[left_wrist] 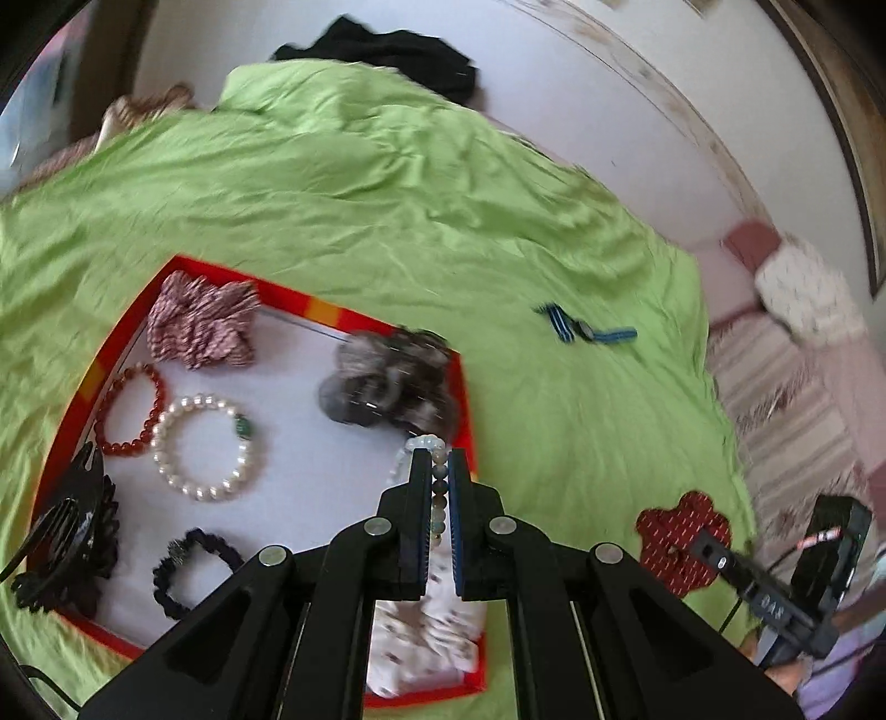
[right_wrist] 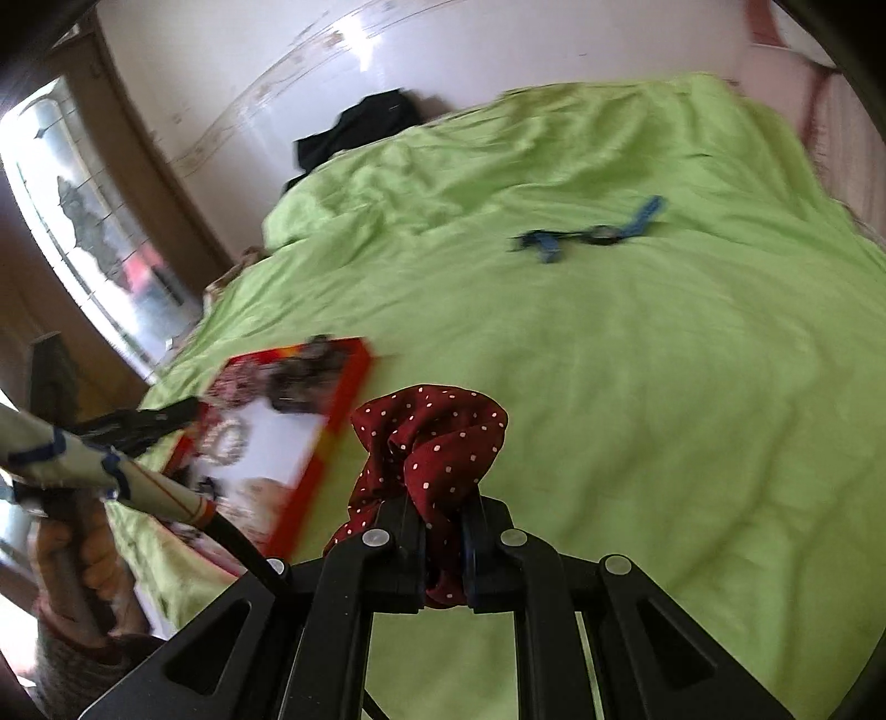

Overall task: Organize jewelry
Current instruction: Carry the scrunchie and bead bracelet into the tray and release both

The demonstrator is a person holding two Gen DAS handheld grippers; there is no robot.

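My left gripper [left_wrist: 440,462] is shut on a pale beaded bracelet [left_wrist: 439,487] and holds it over the right part of a red-rimmed tray [left_wrist: 111,354] with a white floor. In the tray lie a red bead bracelet [left_wrist: 130,410], a pearl bracelet [left_wrist: 202,446], a dark bracelet [left_wrist: 191,570], a pink striped scrunchie [left_wrist: 202,321], a grey scrunchie [left_wrist: 387,382], a black hair clip [left_wrist: 66,531] and a white patterned scrunchie [left_wrist: 426,637]. My right gripper [right_wrist: 443,498] is shut on a dark red dotted scrunchie [right_wrist: 432,437], held above the green bedspread right of the tray [right_wrist: 332,443].
A blue-strapped watch [left_wrist: 587,329] lies on the green bedspread [left_wrist: 387,194] beyond the tray; it shows in the right wrist view [right_wrist: 595,232] too. Black clothing [left_wrist: 387,47] lies at the bed's far edge by the wall. A striped rug [left_wrist: 786,399] covers the floor at right.
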